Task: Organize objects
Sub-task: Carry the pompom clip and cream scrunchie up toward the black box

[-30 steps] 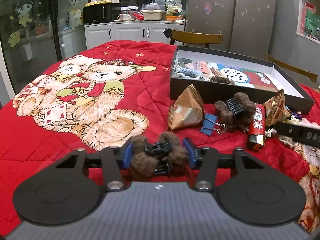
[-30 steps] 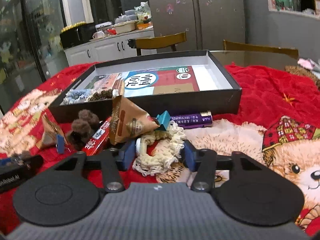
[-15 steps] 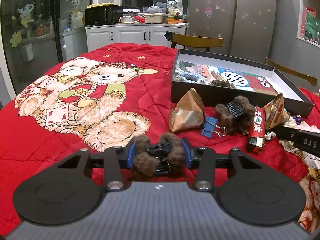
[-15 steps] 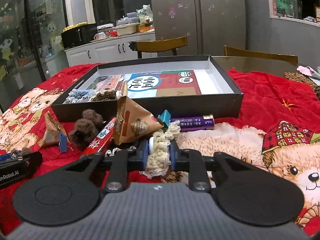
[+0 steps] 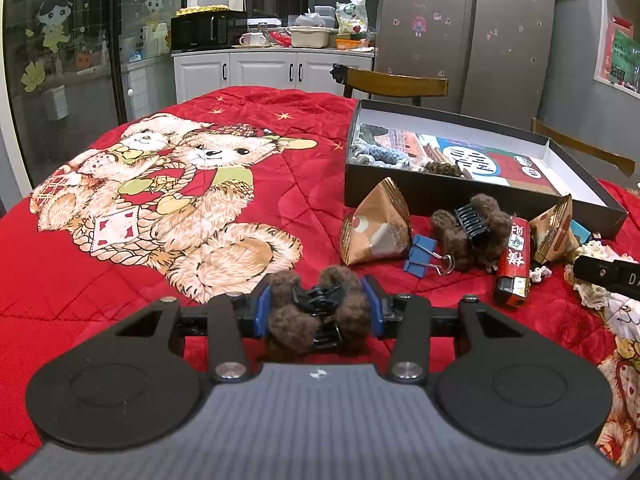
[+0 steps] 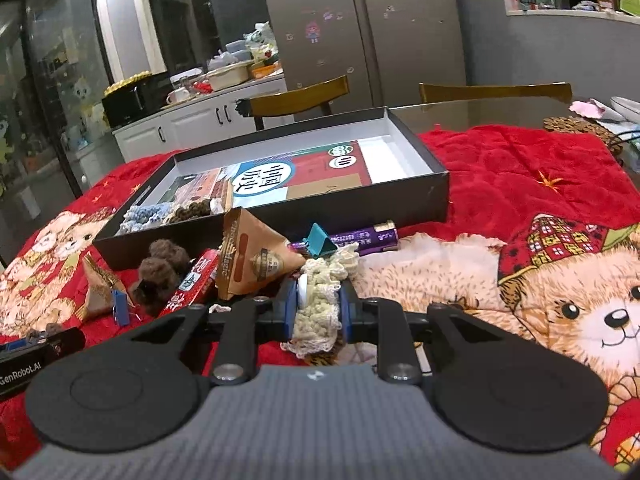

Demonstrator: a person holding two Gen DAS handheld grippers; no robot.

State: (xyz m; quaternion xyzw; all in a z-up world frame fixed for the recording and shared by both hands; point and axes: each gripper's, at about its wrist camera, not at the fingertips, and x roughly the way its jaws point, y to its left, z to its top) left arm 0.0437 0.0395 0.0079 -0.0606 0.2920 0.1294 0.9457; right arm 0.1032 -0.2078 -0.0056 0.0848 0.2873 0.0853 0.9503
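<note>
My left gripper [image 5: 318, 306] is shut on a brown fuzzy hair claw [image 5: 298, 320], held just above the red bear blanket [image 5: 160, 200]. In the right wrist view my right gripper [image 6: 318, 306] is shut on a cream crochet scrunchie [image 6: 320, 300], lifted slightly and tilted. The shallow black box [image 6: 400, 208] lies beyond, with a blue knit piece [image 6: 140, 216] and a brown item [image 6: 192, 210] in its left end. A second brown hair claw [image 5: 472, 226], two triangular snack packs [image 5: 378, 226], a red packet [image 5: 516, 256], a blue binder clip [image 5: 420, 254], a teal clip [image 6: 318, 240] and a purple tube [image 6: 366, 236] lie before the box.
Wooden chairs [image 6: 300, 100] stand behind the table. A white cabinet with kitchenware [image 5: 272, 68] and a steel fridge [image 5: 468, 32] fill the background. Bare glass tabletop [image 6: 500, 114] shows beyond the blanket at the right. The blanket's left half [image 5: 120, 152] carries only its bear print.
My right gripper closed on the cream scrunchie and rolled, lifting it a little. My left gripper tightened slightly on the brown hair claw and stayed in place.
</note>
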